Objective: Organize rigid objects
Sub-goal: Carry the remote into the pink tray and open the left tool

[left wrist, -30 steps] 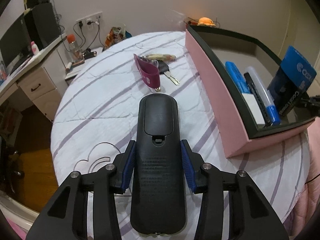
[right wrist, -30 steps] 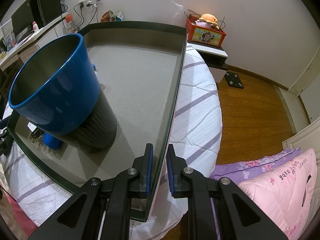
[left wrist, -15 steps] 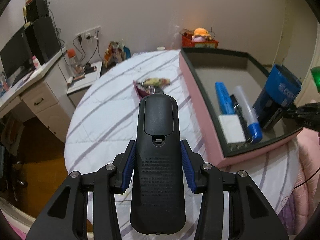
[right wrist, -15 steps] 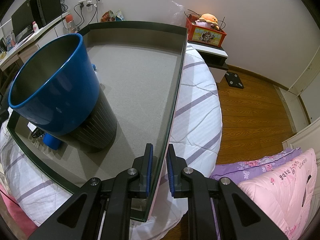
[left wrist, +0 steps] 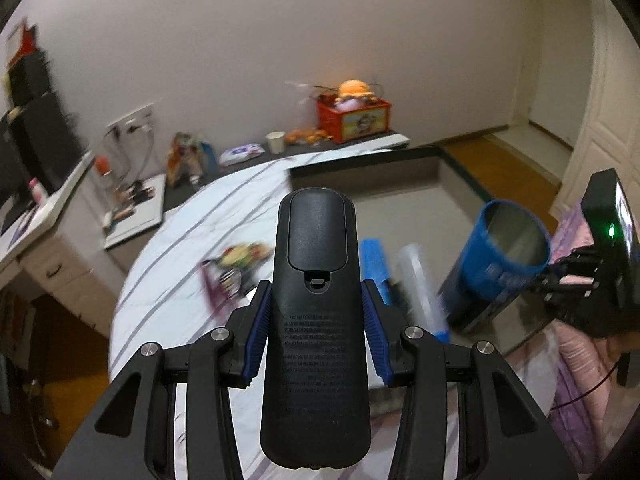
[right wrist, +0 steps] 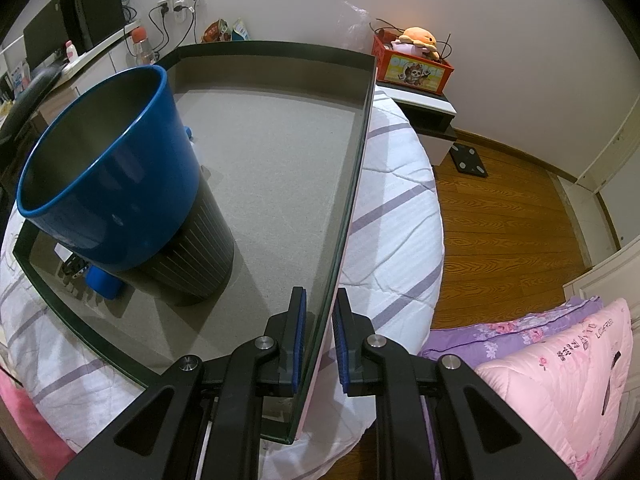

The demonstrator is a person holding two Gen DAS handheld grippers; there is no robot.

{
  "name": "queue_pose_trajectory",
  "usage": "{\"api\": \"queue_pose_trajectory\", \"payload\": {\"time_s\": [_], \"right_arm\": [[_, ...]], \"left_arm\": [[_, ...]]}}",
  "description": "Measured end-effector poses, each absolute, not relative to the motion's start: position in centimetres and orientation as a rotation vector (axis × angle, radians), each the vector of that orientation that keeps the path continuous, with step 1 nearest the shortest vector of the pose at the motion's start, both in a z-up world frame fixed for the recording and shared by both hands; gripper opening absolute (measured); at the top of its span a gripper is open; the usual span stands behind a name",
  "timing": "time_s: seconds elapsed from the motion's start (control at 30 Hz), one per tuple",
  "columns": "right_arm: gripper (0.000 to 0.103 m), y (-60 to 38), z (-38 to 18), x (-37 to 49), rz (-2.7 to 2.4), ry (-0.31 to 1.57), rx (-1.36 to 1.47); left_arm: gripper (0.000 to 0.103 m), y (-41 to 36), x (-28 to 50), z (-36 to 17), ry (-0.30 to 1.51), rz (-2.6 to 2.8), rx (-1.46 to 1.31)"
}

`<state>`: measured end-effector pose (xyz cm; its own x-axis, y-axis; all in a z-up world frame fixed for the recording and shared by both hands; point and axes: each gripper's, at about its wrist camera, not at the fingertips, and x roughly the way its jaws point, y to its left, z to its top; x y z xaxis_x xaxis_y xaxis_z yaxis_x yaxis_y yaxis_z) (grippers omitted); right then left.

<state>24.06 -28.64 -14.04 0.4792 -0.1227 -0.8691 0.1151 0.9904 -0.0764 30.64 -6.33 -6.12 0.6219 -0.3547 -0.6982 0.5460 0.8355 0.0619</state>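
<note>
Holding a long black plastic remote-style handset (left wrist: 316, 320) between its blue-padded fingers, the left gripper (left wrist: 316, 312) is clamped on the handset's sides and carries it above the near edge of the pink-sided, dark-rimmed tray with a grey floor (right wrist: 280, 152), which rests on a white bed cover with purple stripes (right wrist: 400, 208). The right gripper (right wrist: 320, 332) is closed onto the tray's thin side wall, one pad inside and one outside, steadying it

Judging by what lies in the tray, sorting is well along: a tall blue-and-black tumbler (right wrist: 116, 184) stands near the tray's corner closest to the right gripper, and beside it lie a blue flat bar (left wrist: 372, 260) and a pale translucent tube (left wrist: 420, 296). Left to do, as far as I can judge: setting the handset inside, then fetching the maroon key pouch with keys (left wrist: 228, 276), which lies on the bed cover outside the tray's far wall

Motion blur smears the left view, so the pouch and the tray items are hard to identify. The handset hides part of the tray floor, and the tumbler hides the small items behind it in the right view
</note>
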Motion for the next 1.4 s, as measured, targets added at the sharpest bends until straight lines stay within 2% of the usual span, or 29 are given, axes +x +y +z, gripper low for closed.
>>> {"api": "queue_pose_trajectory", "payload": {"time_s": [0.3,0.73,1.03,1.17,1.4], "right_arm": [[0.014,-28.6,-14.0,24.1,-0.145,1.062,-0.006],[0.015,-28.7,-14.0,24.2,-0.144,1.061,-0.007],[0.015,-28.5,-14.0,24.3,-0.143,1.063,-0.008],[0.015,-28.6,-14.1,24.3,-0.142,1.066,-0.007],[0.015,-28.7,-14.1,24.3,-0.142,1.071,-0.009]], "left_arm": [[0.044,-12.4,33.9,-8.1,0.826,-0.612,0.33],[0.044,-14.7,37.8,-12.5,0.958,-0.581,0.309],[0.046,-13.9,37.7,-11.8,0.948,-0.551,0.282],[0.055,-13.1,37.0,-10.3,0.906,-0.547,0.285],[0.056,-10.4,34.8,-8.7,0.862,-0.536,0.274]]}}
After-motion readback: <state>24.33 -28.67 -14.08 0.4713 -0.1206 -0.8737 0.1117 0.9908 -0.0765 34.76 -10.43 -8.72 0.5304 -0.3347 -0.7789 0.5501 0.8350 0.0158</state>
